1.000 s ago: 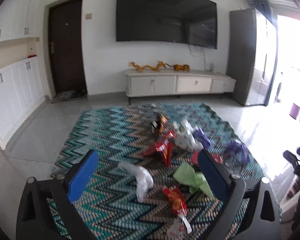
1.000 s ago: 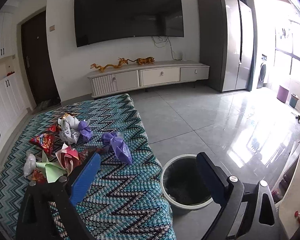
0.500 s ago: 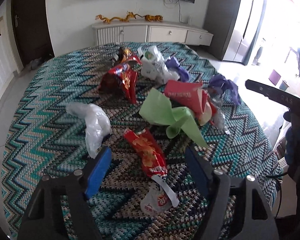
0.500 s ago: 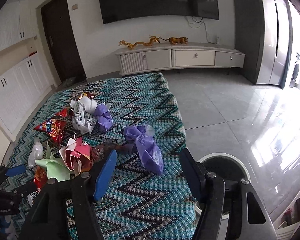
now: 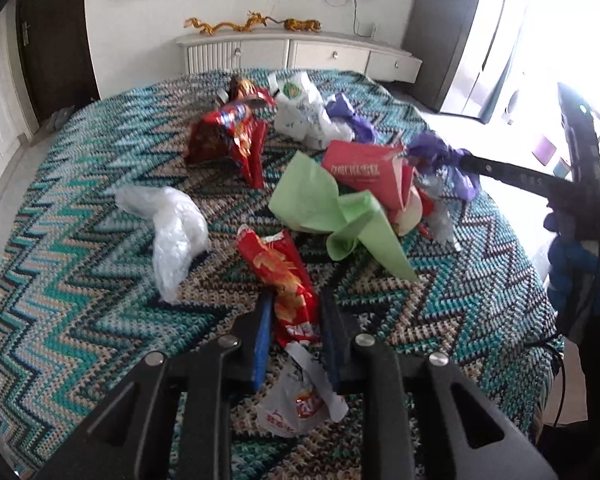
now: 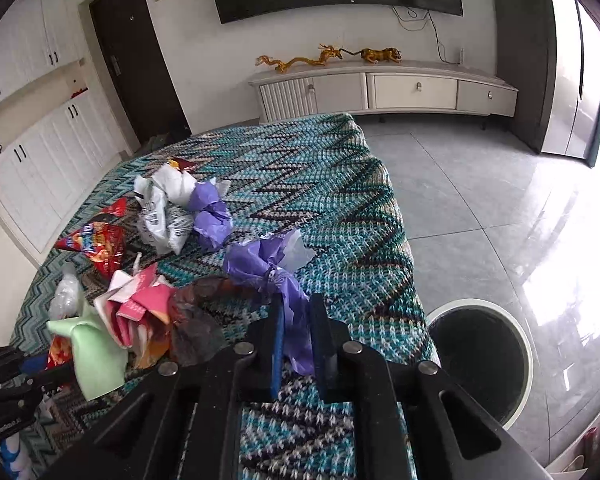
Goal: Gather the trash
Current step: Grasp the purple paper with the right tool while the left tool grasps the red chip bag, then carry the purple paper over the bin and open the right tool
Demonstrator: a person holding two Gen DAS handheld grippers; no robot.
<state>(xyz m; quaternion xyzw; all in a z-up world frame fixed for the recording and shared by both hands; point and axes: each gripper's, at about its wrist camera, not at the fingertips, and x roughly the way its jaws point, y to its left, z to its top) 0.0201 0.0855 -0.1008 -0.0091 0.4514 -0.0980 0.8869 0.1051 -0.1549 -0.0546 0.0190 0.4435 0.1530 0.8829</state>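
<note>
My left gripper [image 5: 295,312] is shut on a long red snack wrapper [image 5: 282,284] lying on the zigzag blanket [image 5: 80,280]. My right gripper [image 6: 296,316] is shut on a crumpled purple plastic bag [image 6: 268,268] near the blanket's right edge; it also shows at the right in the left wrist view [image 5: 440,156]. Other trash lies around: a green paper [image 5: 332,208], a red paper box [image 5: 366,172], a clear plastic bag [image 5: 172,228], a red chip bag [image 5: 228,136] and a white bag [image 5: 304,116].
A round dark bin with a white rim [image 6: 480,356] stands on the tiled floor right of the blanket. A second purple wad [image 6: 212,216] lies by the white bag. A white TV cabinet [image 6: 380,88] and a fridge [image 6: 556,60] stand at the back.
Both grippers dropped toward the blanket and shut: the left one on the red snack wrapper, the right one on the purple bag. Both were open before.
</note>
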